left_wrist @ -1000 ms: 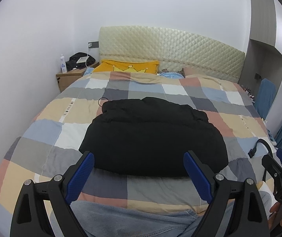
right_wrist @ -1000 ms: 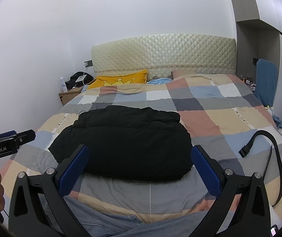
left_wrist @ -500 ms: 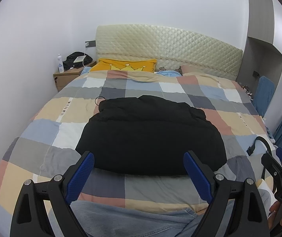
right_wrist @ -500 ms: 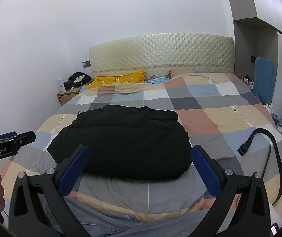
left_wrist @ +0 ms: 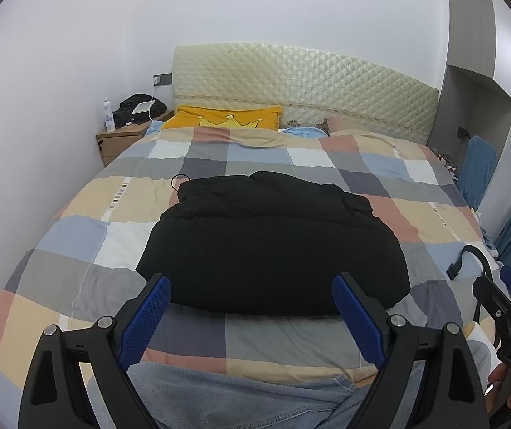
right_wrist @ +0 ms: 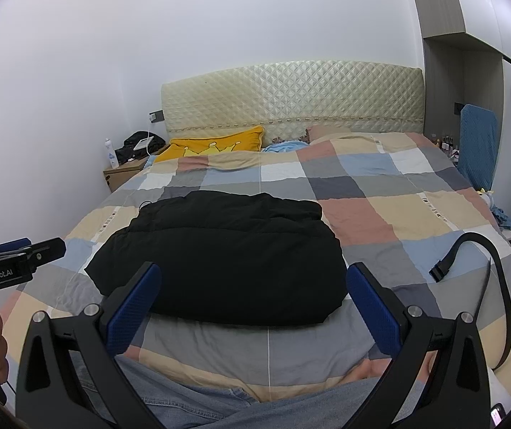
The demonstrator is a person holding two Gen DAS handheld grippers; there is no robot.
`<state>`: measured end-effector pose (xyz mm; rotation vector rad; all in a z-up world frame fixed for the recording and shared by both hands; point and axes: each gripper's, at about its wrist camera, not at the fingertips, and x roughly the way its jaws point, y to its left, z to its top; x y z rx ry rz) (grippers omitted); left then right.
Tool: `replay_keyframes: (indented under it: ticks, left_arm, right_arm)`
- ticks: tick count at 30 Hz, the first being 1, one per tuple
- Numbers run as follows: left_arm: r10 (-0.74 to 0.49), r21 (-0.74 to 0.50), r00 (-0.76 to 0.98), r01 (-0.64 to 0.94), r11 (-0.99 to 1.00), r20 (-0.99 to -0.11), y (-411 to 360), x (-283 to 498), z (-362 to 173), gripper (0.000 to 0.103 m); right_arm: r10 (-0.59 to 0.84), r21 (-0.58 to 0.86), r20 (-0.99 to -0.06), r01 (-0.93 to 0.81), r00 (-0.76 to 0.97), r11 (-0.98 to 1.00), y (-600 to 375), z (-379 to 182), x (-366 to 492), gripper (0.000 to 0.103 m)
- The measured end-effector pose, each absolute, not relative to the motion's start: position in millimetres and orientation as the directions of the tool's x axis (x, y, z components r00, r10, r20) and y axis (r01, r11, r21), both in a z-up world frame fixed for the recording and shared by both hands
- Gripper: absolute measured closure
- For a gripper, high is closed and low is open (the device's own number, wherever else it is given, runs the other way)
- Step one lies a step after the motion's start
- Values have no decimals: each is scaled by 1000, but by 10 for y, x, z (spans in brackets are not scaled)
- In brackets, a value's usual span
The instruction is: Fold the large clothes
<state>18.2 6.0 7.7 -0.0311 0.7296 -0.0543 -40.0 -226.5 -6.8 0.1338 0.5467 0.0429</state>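
I hold one gripper in each hand above the near edge of a bed. My left gripper (left_wrist: 252, 307) has its blue pads spread wide and grips nothing. My right gripper (right_wrist: 253, 298) is just as wide and also empty. Neither touches any cloth.

The thing to fold, one black padded jacket (left_wrist: 273, 243), lies in the middle of the bed on a checked quilt (left_wrist: 76, 228), a little left of centre. It looks already doubled into a thick, rounded bundle, its near edge just beyond my fingertips and its far edge toward the headboard (left_wrist: 305, 82).

What could go wrong, as I judge it: the padding is puffy and springy, so the bundle may slump or open by itself. If I pinch it again, I could catch only the top layer, or snag the quilt beneath and drag it. A black strap (right_wrist: 484, 271) lies loose near the right edge of the bed and could catch my right gripper on a wide sweep.

Counted: two grippers, one jacket, one quilt, one strap, one yellow pillow (left_wrist: 227, 121) with a crown on it, one wooden nightstand (left_wrist: 119, 141) at the far left, and one white bottle (left_wrist: 108, 116) on it.
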Motion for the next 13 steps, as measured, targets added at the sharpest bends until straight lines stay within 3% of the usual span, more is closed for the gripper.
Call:
replay_keyframes:
  ticks: [13]
  left_arm:
    - [-57, -42, 737, 39, 998, -674, 63, 170, 29, 11]
  right_arm:
    - [66, 127, -520, 1, 852, 992, -2279, -75, -427, 0]
